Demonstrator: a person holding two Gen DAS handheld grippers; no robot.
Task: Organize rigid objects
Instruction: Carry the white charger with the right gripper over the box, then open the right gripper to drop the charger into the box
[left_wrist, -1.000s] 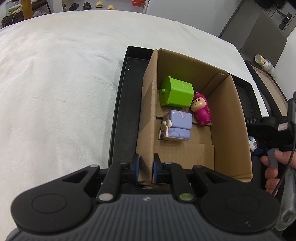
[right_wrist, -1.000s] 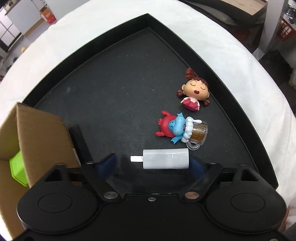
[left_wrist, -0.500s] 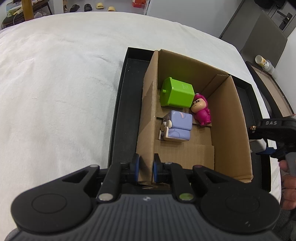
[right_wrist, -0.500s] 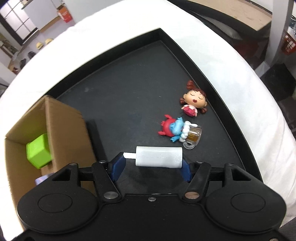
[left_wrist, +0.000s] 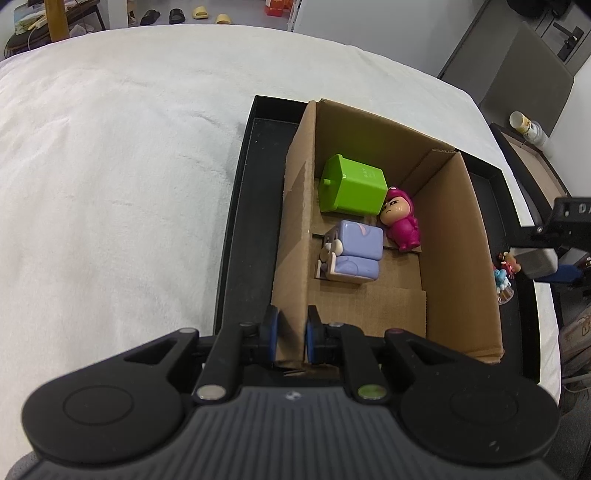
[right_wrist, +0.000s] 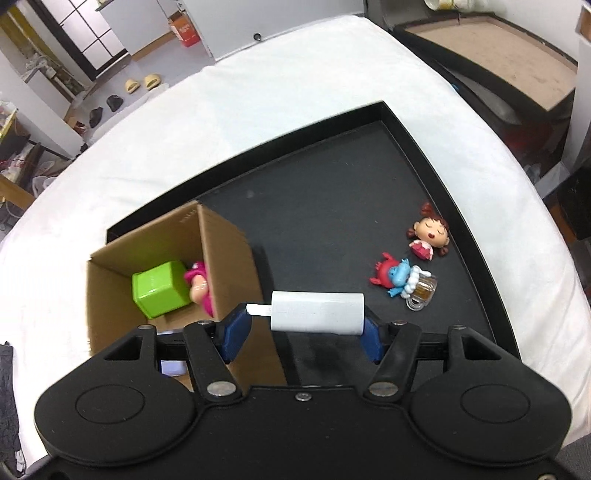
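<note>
The right gripper (right_wrist: 301, 325) grasps a white charger (right_wrist: 317, 313) above the black tray (right_wrist: 458, 192), while the left gripper (left_wrist: 290, 338) clamps the cardboard box (left_wrist: 295, 236) wall.

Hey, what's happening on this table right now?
A person with a gripper in each hand is sorting small toys into a cardboard box on a black tray. The left gripper is shut on the box's near wall. The right gripper holds a white cylinder above the tray. A green cube, a pink figure and a purple block toy lie inside; two figurines remain outside.
</note>
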